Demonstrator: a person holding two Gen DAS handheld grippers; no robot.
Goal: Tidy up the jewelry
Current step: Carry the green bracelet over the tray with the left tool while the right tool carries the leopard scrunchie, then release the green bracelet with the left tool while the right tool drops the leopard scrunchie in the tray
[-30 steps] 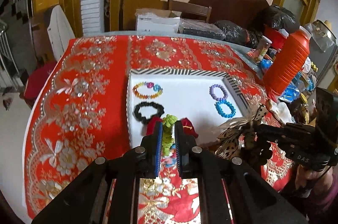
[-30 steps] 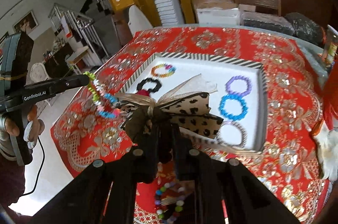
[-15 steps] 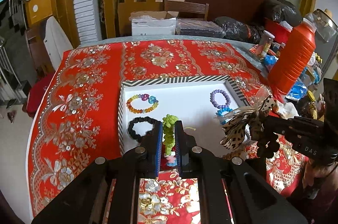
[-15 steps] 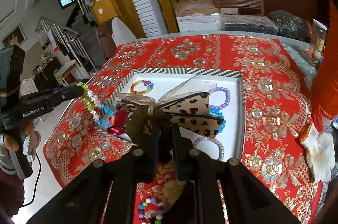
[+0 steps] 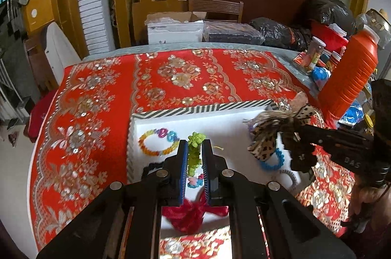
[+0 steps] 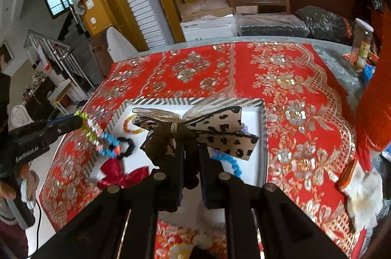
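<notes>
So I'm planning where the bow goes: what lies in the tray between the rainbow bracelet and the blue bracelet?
Bare white tray floor; in the left wrist view nothing rests between rainbow bracelet and blue bracelet.

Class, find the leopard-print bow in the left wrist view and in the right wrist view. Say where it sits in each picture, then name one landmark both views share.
Left wrist view: leopard-print bow at right of centre, held out over the white tray.
Right wrist view: leopard-print bow at centre, just above the right tongs.
Shared landmark: the black bracelet, near the tray's left edge in both.
</notes>
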